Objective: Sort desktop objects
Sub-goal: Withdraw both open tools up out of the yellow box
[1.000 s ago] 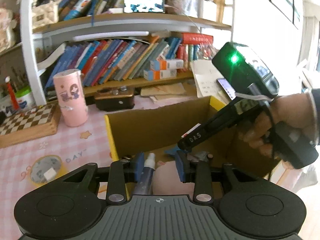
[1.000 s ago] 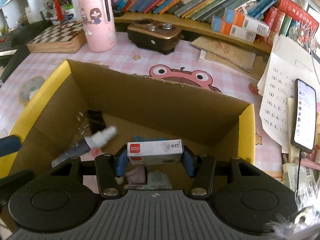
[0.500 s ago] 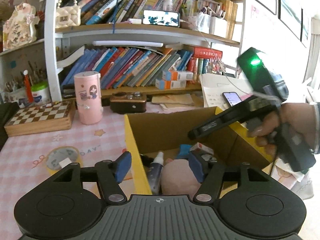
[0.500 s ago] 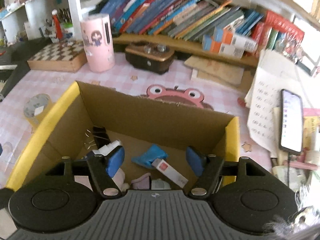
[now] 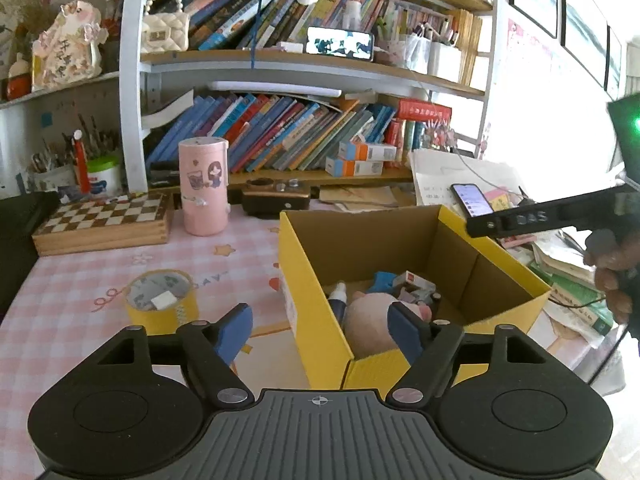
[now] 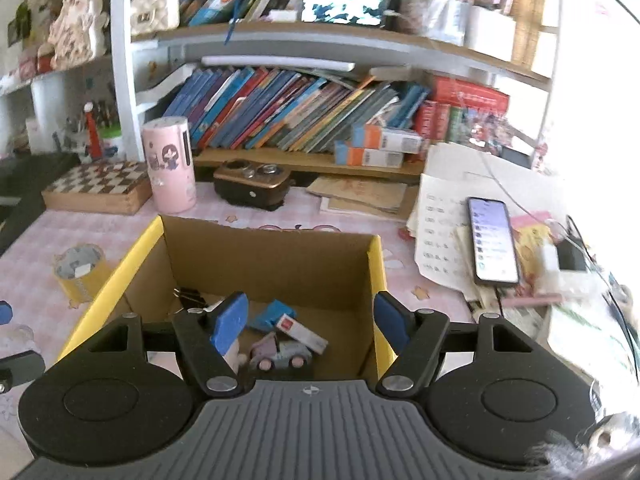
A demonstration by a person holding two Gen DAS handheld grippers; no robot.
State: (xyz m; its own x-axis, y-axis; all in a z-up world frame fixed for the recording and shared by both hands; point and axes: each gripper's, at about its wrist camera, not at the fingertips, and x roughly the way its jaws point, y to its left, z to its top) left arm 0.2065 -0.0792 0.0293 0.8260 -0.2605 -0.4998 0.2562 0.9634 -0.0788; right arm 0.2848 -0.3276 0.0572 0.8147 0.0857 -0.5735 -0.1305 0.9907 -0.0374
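A yellow cardboard box (image 5: 304,280) stands on the pink checked desk. In it lie a spray bottle (image 5: 338,300), a pink plush (image 5: 372,320), a blue item (image 6: 272,314), a white and red staple box (image 6: 300,330), a toy car (image 6: 286,354) and a binder clip (image 6: 190,294). My left gripper (image 5: 320,332) hovers at the box's near left corner, its jaws opening and gripping nothing. My right gripper (image 6: 310,316) is open and empty above the box's near side. One of its fingers (image 5: 520,220) and the hand (image 5: 612,276) holding it show at the right of the left wrist view.
A yellow tape roll (image 5: 160,300) sits left of the box. Behind stand a pink cylinder (image 5: 203,186), a chessboard box (image 5: 104,216) and a brown device (image 5: 276,198). A lit phone (image 6: 492,240) lies on papers at the right. Bookshelves line the back.
The left gripper let go of the spray bottle, opened and drew back from the box. The right gripper dropped the staple box into the box, opened and rose away.
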